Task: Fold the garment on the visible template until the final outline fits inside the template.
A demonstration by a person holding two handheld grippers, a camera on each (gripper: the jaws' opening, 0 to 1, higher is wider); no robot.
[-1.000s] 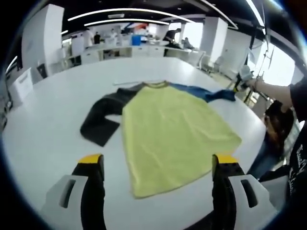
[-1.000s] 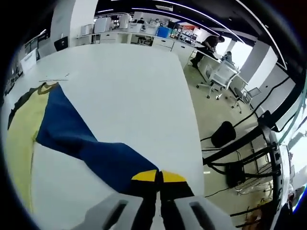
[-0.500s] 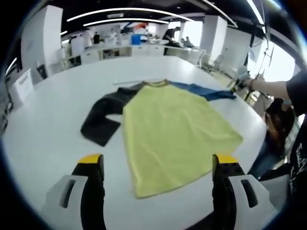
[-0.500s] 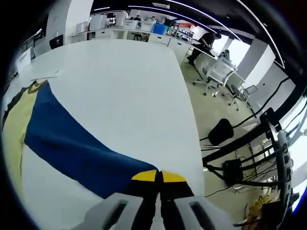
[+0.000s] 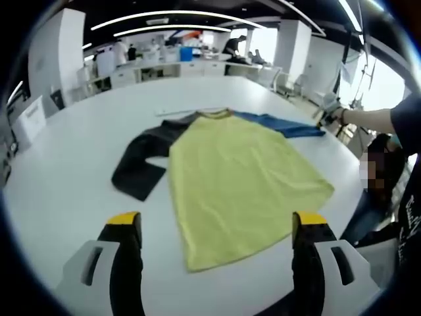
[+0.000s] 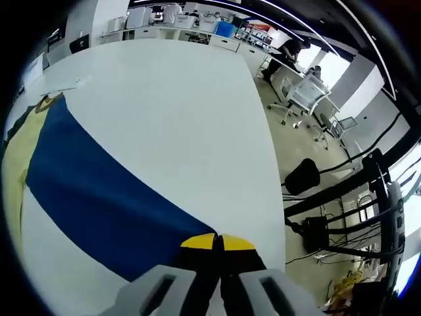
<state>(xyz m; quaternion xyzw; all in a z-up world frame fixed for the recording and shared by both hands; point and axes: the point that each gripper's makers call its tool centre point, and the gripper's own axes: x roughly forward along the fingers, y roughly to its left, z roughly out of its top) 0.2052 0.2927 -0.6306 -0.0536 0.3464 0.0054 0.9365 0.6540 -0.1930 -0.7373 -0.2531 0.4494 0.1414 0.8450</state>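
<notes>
The yellow-bodied shirt with one dark and one blue sleeve is lying flat on the white surface. The right gripper, jaws clamped on the blue sleeve, is stretching it outward; the left gripper is hovering wide open, empty. Next, probably, folding that sleeve across the body.

Bright ceiling strip lights, window glare at right; fisheye bending, edges soft.

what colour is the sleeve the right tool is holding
Blue sleeve, clearest in the right gripper view.
</notes>
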